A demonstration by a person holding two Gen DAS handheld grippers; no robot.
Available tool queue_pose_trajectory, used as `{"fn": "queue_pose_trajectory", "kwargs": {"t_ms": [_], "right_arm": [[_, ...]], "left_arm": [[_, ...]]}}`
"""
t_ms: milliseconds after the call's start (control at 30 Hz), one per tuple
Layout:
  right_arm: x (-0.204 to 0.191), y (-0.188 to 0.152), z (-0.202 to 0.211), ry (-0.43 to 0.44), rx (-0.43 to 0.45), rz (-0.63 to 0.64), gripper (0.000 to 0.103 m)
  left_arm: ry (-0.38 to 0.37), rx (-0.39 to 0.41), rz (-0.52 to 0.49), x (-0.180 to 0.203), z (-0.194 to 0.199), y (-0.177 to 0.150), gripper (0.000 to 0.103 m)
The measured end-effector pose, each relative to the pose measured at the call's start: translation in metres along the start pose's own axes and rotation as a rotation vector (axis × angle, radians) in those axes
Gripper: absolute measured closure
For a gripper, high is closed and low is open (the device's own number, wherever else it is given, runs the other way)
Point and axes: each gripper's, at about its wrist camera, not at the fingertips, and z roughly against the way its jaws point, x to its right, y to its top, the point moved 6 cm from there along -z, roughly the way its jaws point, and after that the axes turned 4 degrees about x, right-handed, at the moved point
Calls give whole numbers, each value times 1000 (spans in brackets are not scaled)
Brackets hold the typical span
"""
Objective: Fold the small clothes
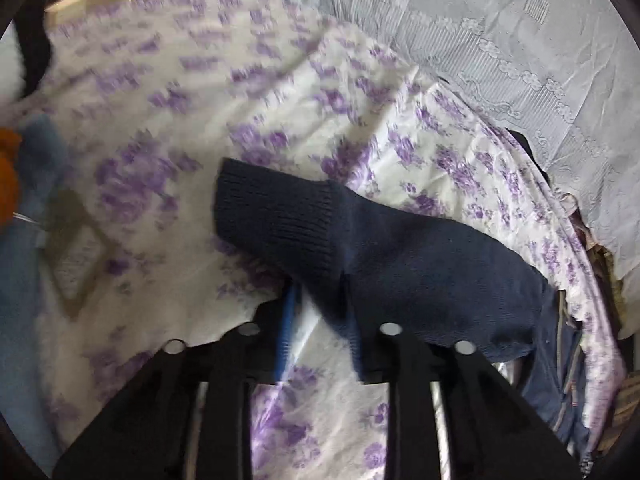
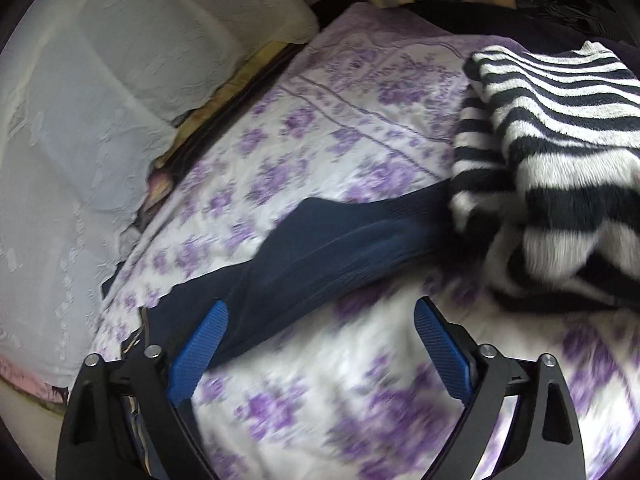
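One white sheet with purple flowers (image 2: 320,152) covers the bed, with a pale lace cover (image 1: 520,60) beside it and a black-and-white striped garment (image 2: 560,152) heaped at the right of the right wrist view. Across the sheet lies the navy knitted garment (image 1: 400,248), its ribbed cuff folded over. The left gripper (image 1: 320,320) is mostly hidden under this knit, so its setting cannot be told; the right gripper (image 2: 320,344) stands wide, its blue pads (image 2: 440,344) holding nothing.
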Motion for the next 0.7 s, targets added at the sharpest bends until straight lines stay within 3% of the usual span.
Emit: {"fn": "queue_pose_trajectory", "kwargs": {"t_ms": [67,100,200,233,267,300,400,433,500,533,600,700], "right_arm": [[13,5,-11,48,-26,-91,28],[16,7,-13,72,-30,-126,30],[21,16,-23,150,-34,-244,34],[20,18,-25,157,-24,-251,45],[15,22,-25,171,7,-233,80],[12,24,-21,173,38,-200,93],[-16,28,14,57,216,97,94],[-16,25,14,1,205,142,94],[10,11,-12,-128,69,136,91],[20,4,-23,-140,23,134,91],[22,2,-19,-124,27,129,91],[27,4,-6,-102,22,59,76]], "left_arm": [[89,79,-58,2,17,1,42],[142,131,-101,4,27,0,36],[170,174,-174,12,36,-6,32],[165,164,-191,14,34,-9,32],[167,155,-206,16,32,-12,32],[184,146,-228,19,28,-14,32],[203,172,-277,28,31,-15,32],[199,182,-285,29,34,-16,32],[186,189,-306,34,37,-18,28],[181,182,-317,37,36,-22,27],[167,154,-347,43,32,-28,27],[136,165,-403,57,42,-40,27]]}}
